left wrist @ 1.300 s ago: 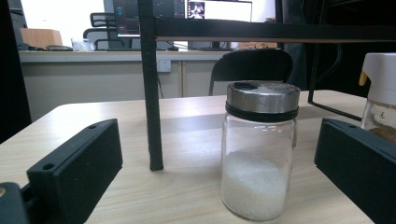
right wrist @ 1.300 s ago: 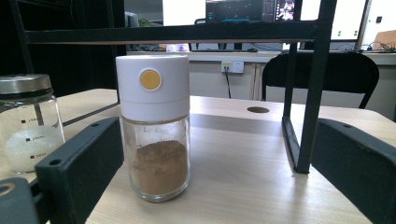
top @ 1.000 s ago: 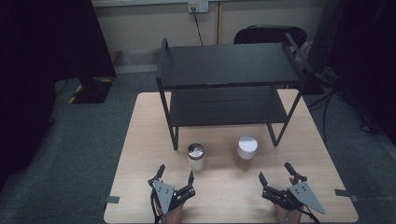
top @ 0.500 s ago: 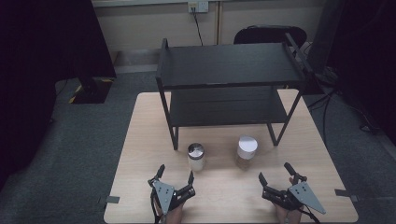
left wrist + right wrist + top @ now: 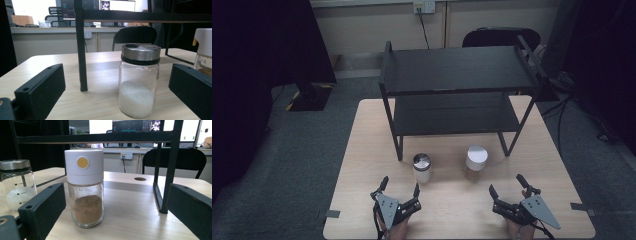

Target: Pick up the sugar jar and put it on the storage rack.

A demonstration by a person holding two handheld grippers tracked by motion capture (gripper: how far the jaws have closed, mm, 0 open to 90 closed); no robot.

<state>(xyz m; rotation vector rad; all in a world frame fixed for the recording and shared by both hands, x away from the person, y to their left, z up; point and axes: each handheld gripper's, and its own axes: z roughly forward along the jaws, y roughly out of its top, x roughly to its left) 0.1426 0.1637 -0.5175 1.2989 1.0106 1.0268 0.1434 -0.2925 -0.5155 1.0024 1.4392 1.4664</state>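
A black two-tier rack stands on the far half of the pale wooden surface, its thin legs planted on the wood and both shelves bare. Behind the rack a dark chair sits close against the far edge. A wall socket is on the cream wall beyond, with a black cable hanging down from it. To the left, on the grey carpet, lies a dark box with yellow-and-black striped edging. Small grey tape patches mark the floor at the near corners. Monitors glow on a desk in the background.
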